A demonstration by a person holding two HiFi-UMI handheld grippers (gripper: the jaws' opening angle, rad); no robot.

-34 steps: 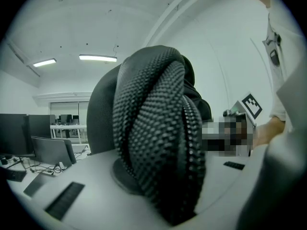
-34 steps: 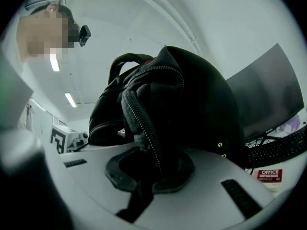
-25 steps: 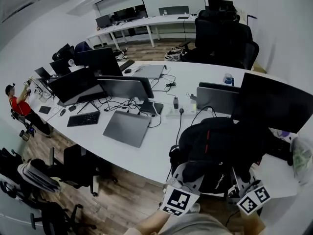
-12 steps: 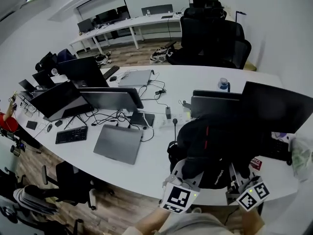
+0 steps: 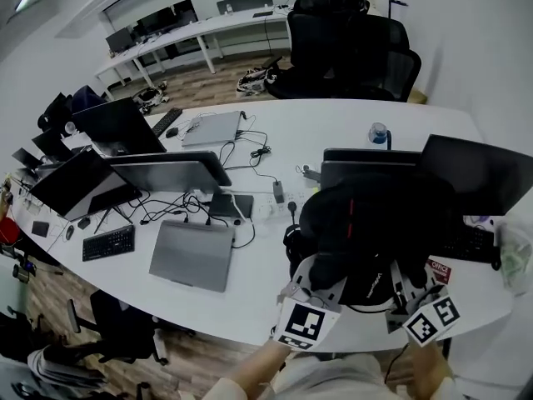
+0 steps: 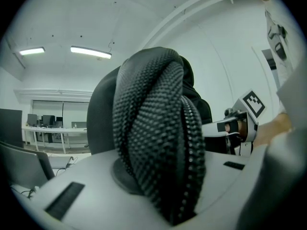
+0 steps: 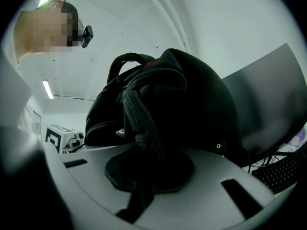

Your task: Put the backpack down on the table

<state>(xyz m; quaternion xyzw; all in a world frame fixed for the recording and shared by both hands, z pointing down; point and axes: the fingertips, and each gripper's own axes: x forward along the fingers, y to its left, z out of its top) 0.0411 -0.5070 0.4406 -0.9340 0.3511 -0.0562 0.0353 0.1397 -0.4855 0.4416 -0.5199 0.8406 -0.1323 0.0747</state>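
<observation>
Left gripper view first: what sits between the jaws?

The left gripper (image 6: 160, 176) is clamped, jaws only a little apart, on a thick mesh shoulder strap (image 6: 153, 123) that rises, folded, straight up out of the pads.

And the other one?

The right gripper (image 7: 148, 171) has its jaws almost together on a thin black strap (image 7: 144, 123) with a ribbed edge. It runs from the pads up into the pack.

So where is the backpack itself?

The backpack (image 5: 375, 232), black with a short red stripe, is directly ahead of both grippers and held by those two straps. Its bulk is over the near edge of the white table (image 5: 250, 298). Whether its base rests on the top I can't tell, because the grippers and the pack cover that spot.

What lies just past it?

Right behind the pack stands a dark monitor (image 5: 379, 161). A second monitor (image 5: 483, 173) stands ahead and to the right of the right gripper, with a black keyboard (image 5: 466, 242) in front of it, beside the pack.

Further out?

A blue-capped bottle (image 5: 379, 133) stands beyond the first monitor. Off to the left of the left gripper, well apart, a closed grey laptop (image 5: 193, 254) lies flat among cables. Far ahead, past the table's far edge, are black office chairs (image 5: 358, 48).
</observation>
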